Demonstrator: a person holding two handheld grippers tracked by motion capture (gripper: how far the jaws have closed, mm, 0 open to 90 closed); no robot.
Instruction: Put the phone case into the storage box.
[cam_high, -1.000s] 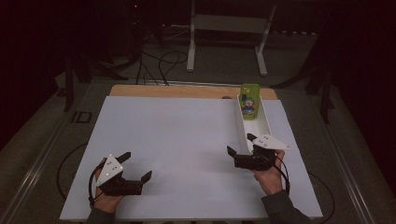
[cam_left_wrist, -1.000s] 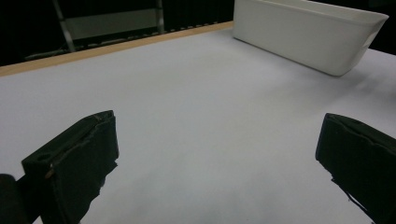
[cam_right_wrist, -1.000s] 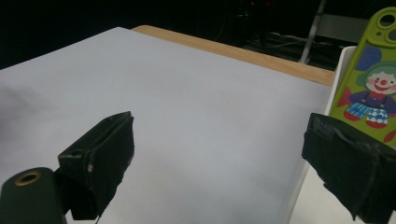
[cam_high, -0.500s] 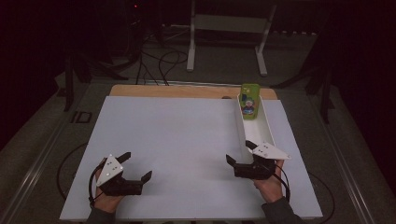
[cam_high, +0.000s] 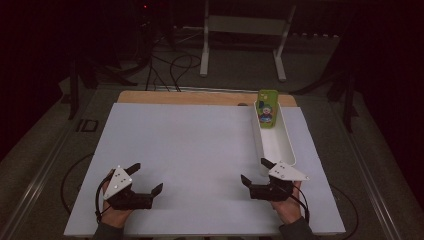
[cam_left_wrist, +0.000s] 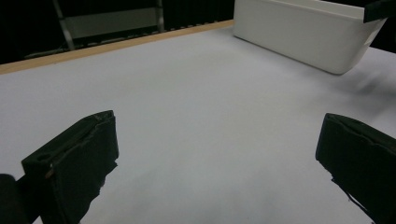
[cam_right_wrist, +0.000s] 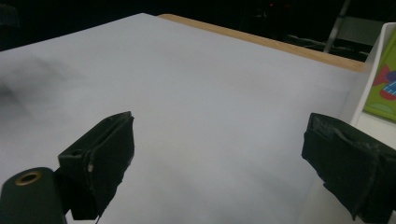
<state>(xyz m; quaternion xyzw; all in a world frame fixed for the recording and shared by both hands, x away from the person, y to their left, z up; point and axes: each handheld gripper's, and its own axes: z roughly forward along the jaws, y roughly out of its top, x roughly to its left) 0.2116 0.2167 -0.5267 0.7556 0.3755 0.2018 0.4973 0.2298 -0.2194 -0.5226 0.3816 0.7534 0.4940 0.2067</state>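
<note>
The room behind the table (cam_high: 200, 145) is very dark, so the stands and cables there are hard to see. A white sheet covers the table. The left claw (cam_high: 148, 177) and right claw (cam_high: 252, 171) both rest near the front edge, jaws wide apart, holding nothing. The white bin (cam_high: 280, 145) sits just beyond the right claw. The green packet (cam_high: 267, 108) stands at its far end.

dark lab: floor cables (cam_high: 175, 62), metal stand (cam_high: 245, 40)
</note>
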